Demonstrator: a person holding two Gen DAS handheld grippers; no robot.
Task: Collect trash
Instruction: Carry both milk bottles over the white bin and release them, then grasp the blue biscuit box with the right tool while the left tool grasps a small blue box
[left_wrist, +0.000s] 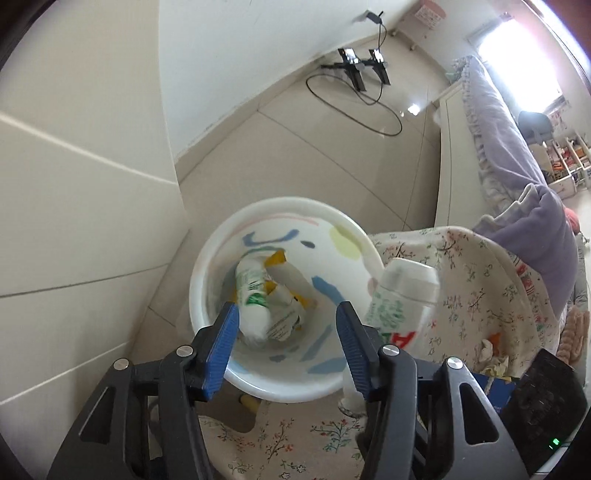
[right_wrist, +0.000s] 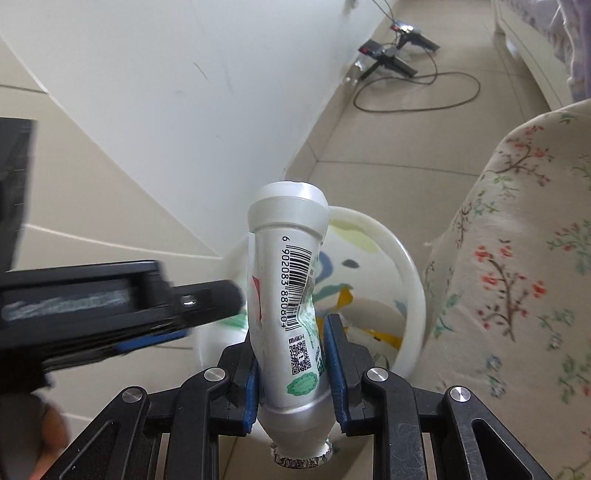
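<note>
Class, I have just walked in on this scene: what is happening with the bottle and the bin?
A person is collecting trash with two handheld grippers. The right gripper is clamped on a squashed white drink bottle, held above the white trash bin that stands on the floor beside a flowered cloth. The left gripper is open and empty over the bin. Another bottle and some wrappers already lie inside.
</note>
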